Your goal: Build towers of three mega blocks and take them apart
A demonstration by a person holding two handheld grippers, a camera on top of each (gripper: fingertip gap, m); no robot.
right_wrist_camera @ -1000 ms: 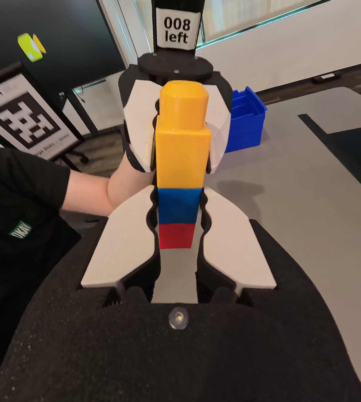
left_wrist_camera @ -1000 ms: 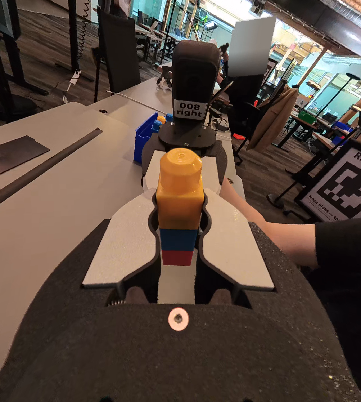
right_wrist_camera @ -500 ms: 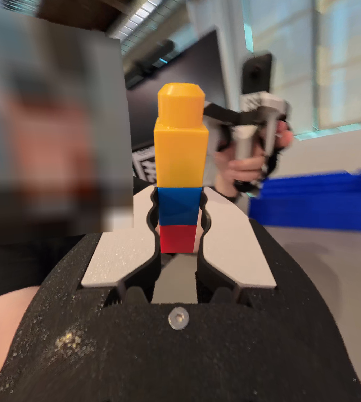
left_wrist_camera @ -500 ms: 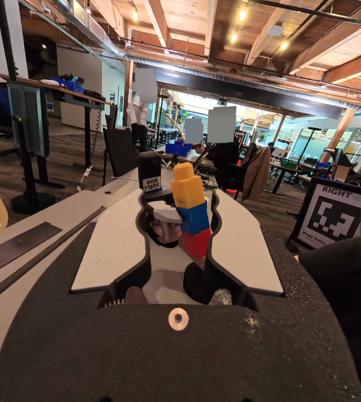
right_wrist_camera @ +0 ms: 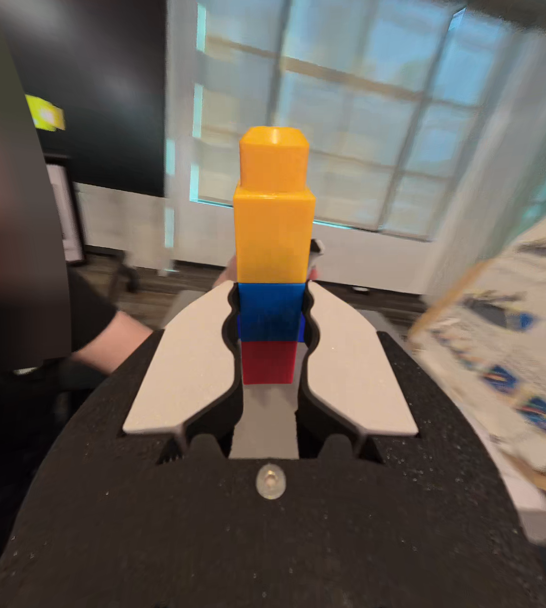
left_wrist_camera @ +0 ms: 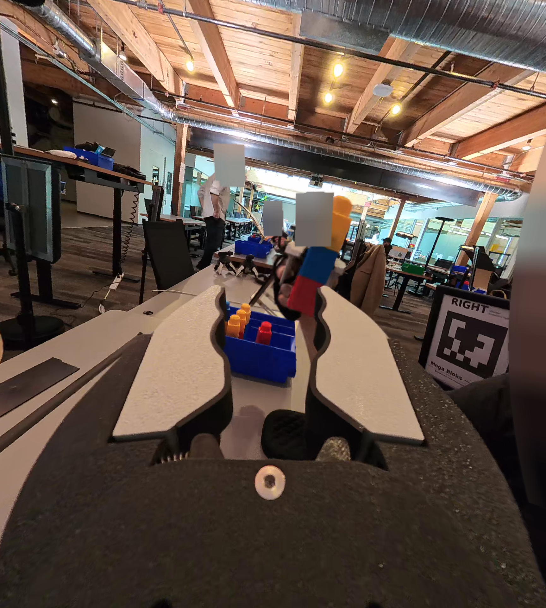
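Right gripper [right_wrist_camera: 271, 325] clamps the light, rigid tower [right_wrist_camera: 273, 263] at its blue block; orange top at 12 o'clock offers hold; left gripper [left_wrist_camera: 270, 329] gapes empty

Each camera sits on its own tool, looking forward along the fingers. Both see the block tower [left_wrist_camera: 317, 273] [right_wrist_camera: 273, 263]: the right very close, the left from farther off.

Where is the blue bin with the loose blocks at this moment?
In the left wrist view the blue bin stands on the grey table, seen between the open left tongs.
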